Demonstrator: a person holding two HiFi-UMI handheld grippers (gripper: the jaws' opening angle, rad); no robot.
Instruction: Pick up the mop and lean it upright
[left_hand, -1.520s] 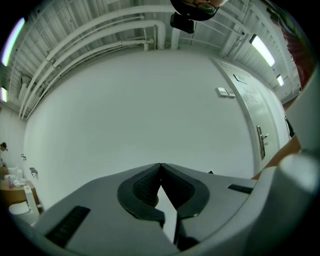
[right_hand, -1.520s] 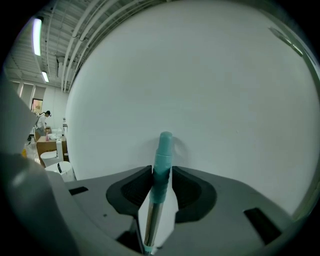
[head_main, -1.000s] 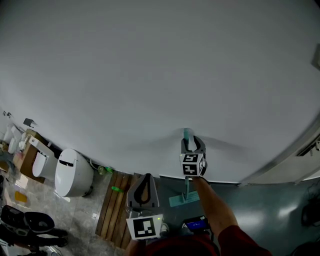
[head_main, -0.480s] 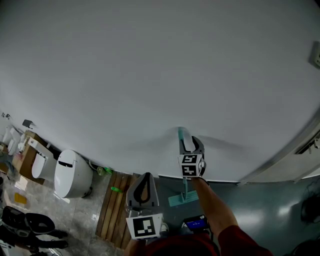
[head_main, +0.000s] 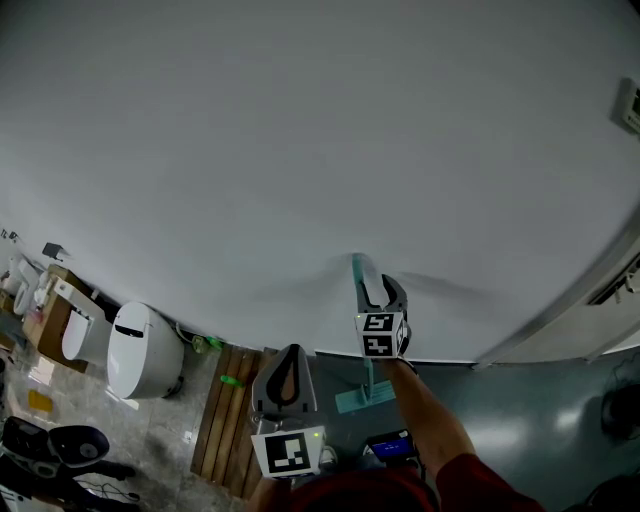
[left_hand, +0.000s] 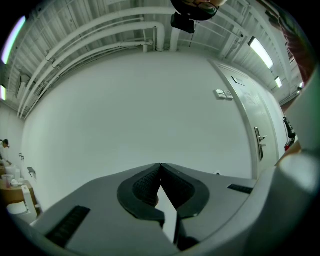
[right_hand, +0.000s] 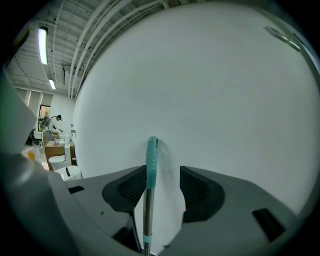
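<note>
Fingers (right_hand: 131, 187) of the right gripper (right_hand: 163, 172) stand apart around the mop (right_hand: 151, 162). Its teal grip lies against one pad, with a clear gap to the other. The mop stands upright at the white wall (head_main: 300, 150), its teal head (head_main: 365, 397) on the floor below. The left gripper (left_hand: 160, 167), lower and farther from the wall, has its jaw tips together on nothing. A white toilet (head_main: 140, 350) sits along the wall's foot.
</note>
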